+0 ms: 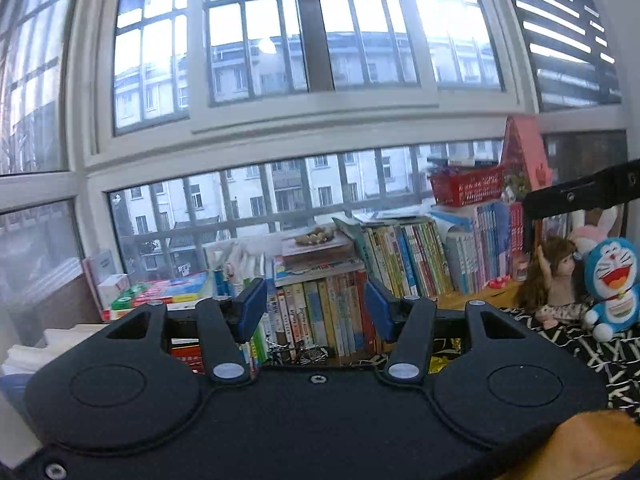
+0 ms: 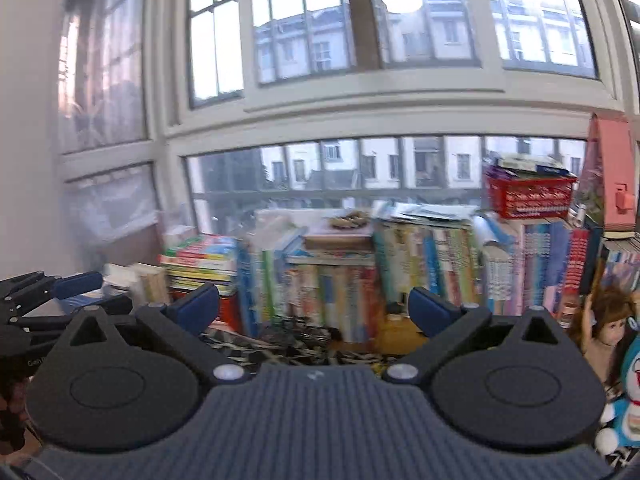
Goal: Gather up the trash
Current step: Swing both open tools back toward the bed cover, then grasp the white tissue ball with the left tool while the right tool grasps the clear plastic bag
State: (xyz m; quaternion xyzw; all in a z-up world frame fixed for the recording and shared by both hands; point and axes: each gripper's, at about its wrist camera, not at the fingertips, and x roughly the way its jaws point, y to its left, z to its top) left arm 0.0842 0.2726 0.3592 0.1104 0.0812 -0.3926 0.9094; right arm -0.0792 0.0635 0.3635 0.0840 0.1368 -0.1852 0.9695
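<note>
Both grippers are raised and aimed almost level at the row of books [image 1: 320, 312] under the window [image 1: 256, 52], so neither is near anything it could pick up. The left gripper [image 1: 316, 310] has its blue pads partly apart with nothing between them; only book spines show through the gap. The right gripper [image 2: 314, 310] is spread wide and also carries nothing. That suggests, as a judgement, that both hands are between pickups or looking for the next piece. No clear trash and no bin or bag shows in either view. The nearest candidate is a crinkled yellow wrapper [image 1: 438, 364] just below the books, at the edge of the black-and-white patterned cloth [image 1: 580, 344], though it is too hidden to be sure. To the right of the books sit a doll [image 1: 554, 276] and a blue plush toy [image 1: 612, 280], and above the books a red basket [image 1: 466, 186].
</note>
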